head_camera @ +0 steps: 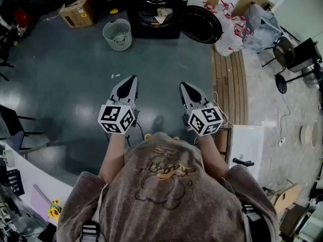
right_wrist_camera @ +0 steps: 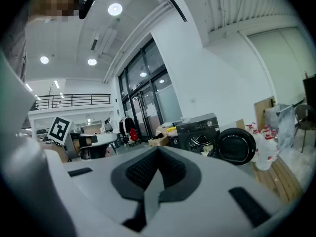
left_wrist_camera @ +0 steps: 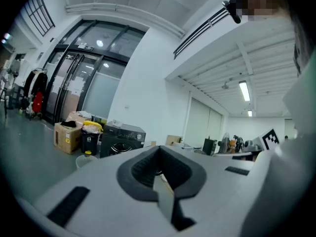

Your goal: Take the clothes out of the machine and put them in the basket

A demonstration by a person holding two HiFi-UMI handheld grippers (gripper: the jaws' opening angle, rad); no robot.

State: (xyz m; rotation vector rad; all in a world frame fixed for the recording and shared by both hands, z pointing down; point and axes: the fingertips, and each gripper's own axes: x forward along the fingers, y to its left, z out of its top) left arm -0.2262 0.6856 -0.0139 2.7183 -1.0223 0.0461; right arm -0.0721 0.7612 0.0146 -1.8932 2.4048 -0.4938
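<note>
A black washing machine (head_camera: 154, 9) stands at the far end of the floor with its round door (head_camera: 202, 24) swung open to the right. Pale clothes (head_camera: 162, 15) lie in the drum. The grey round basket (head_camera: 117, 34) sits on the floor just left of the machine. My left gripper (head_camera: 132, 79) and right gripper (head_camera: 184, 86) are held side by side well short of the machine, both shut and empty. The left gripper view has the machine (left_wrist_camera: 121, 139) small beyond the shut jaws (left_wrist_camera: 160, 174). In the right gripper view the machine (right_wrist_camera: 200, 132) and its door (right_wrist_camera: 237, 146) show past the jaws (right_wrist_camera: 157, 174).
A cardboard box (head_camera: 78, 9) stands left of the machine. White plastic bags (head_camera: 229, 32) lie to its right beside a strip of wooden decking (head_camera: 229, 84). Chairs (head_camera: 285, 52) stand at the far right, and a white cabinet (head_camera: 247, 145) is close on my right.
</note>
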